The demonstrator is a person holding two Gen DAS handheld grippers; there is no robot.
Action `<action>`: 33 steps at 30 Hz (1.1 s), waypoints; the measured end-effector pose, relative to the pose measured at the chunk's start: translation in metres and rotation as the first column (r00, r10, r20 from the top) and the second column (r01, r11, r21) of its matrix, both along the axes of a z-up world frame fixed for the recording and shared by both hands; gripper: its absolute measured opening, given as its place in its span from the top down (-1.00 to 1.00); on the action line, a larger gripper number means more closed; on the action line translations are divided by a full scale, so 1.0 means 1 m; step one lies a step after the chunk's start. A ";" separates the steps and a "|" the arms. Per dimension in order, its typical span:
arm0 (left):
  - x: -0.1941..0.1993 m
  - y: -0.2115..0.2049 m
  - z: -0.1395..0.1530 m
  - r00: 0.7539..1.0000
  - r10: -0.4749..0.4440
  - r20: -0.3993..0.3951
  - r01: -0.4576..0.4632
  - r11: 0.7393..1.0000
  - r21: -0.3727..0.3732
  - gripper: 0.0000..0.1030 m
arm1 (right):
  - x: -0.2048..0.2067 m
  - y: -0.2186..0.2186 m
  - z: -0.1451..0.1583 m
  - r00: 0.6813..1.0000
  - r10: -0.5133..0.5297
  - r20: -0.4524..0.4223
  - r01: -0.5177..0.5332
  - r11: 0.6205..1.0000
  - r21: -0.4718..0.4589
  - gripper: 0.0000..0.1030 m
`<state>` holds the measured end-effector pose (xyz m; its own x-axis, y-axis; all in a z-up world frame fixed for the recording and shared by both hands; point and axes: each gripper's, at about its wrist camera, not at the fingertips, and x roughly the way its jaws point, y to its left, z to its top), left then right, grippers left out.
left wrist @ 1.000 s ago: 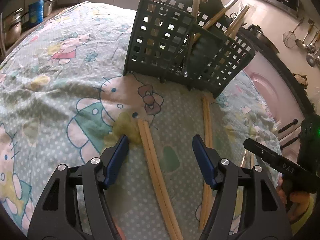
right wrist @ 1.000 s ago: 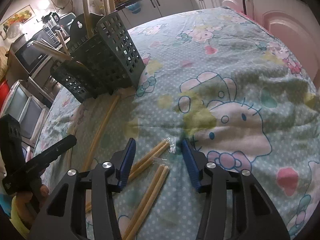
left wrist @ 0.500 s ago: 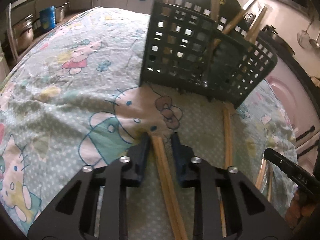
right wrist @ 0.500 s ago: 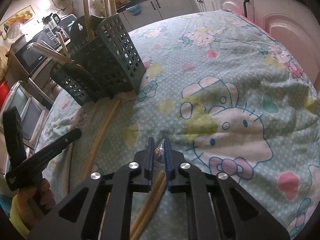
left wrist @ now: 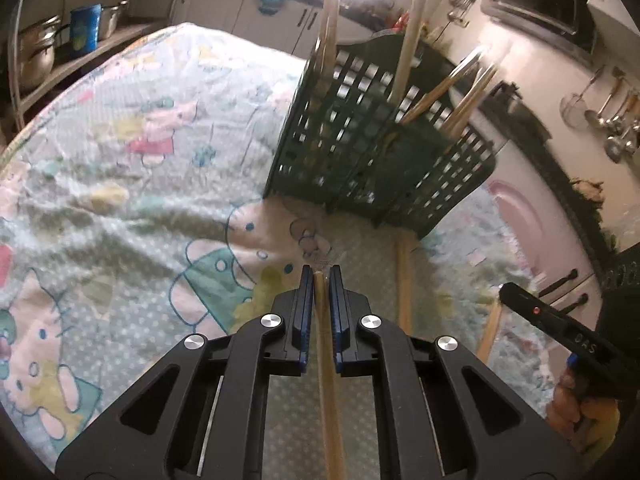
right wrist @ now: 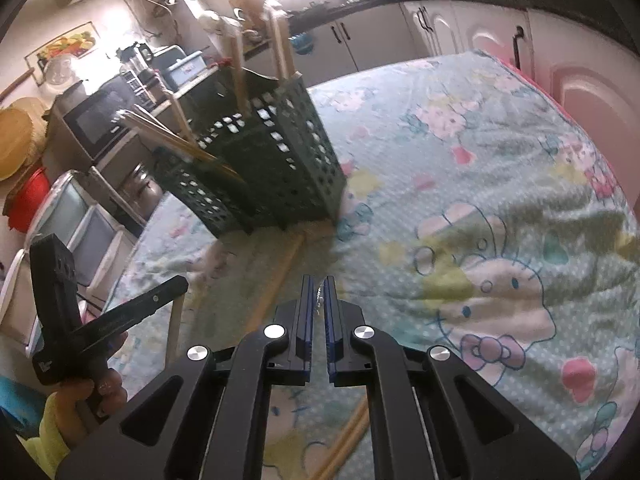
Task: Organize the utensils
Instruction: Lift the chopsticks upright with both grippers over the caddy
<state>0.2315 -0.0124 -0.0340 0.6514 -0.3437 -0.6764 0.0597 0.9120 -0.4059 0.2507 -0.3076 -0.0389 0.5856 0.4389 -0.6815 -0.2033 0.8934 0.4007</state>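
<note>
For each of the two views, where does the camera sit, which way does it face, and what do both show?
Left wrist: behind the left gripper, shut on wooden chopsticks, facing the dark green slotted plastic utensil basket; the right-hand tool at right.
Right wrist: behind the right gripper, shut on clear-wrapped chopsticks, basket ahead-left; the left hand at left.
Shared: basket, cartoon-cat tablecloth.

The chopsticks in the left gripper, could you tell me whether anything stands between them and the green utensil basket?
Nothing visible does. The left gripper is shut on the chopsticks, and only bare tablecloth lies between it and the basket. One loose chopstick lies off to the right. Chopsticks already stand in the basket's compartments.
</note>
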 end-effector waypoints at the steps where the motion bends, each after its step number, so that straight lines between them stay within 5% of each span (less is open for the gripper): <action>1: -0.002 0.002 0.004 1.000 0.001 0.010 0.000 1.000 -0.004 0.94 | -0.001 0.002 0.005 1.000 0.007 0.013 -0.007 1.000 -0.002 0.90; 17: 0.004 0.021 0.068 0.986 0.028 0.166 -0.029 1.000 0.000 0.95 | -0.006 0.035 0.065 0.984 0.083 0.160 -0.069 0.993 -0.093 0.91; 33: 0.035 0.023 0.141 0.944 0.020 0.329 -0.042 0.997 0.060 0.95 | 0.004 0.045 0.114 0.951 0.094 0.294 -0.049 0.986 -0.158 0.92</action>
<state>0.2662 0.0110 0.1075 0.8506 -0.2826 -0.4434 0.1513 0.9391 -0.3085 0.2543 -0.2628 0.0754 0.7434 0.3951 -0.5397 -0.3590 0.9165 0.1764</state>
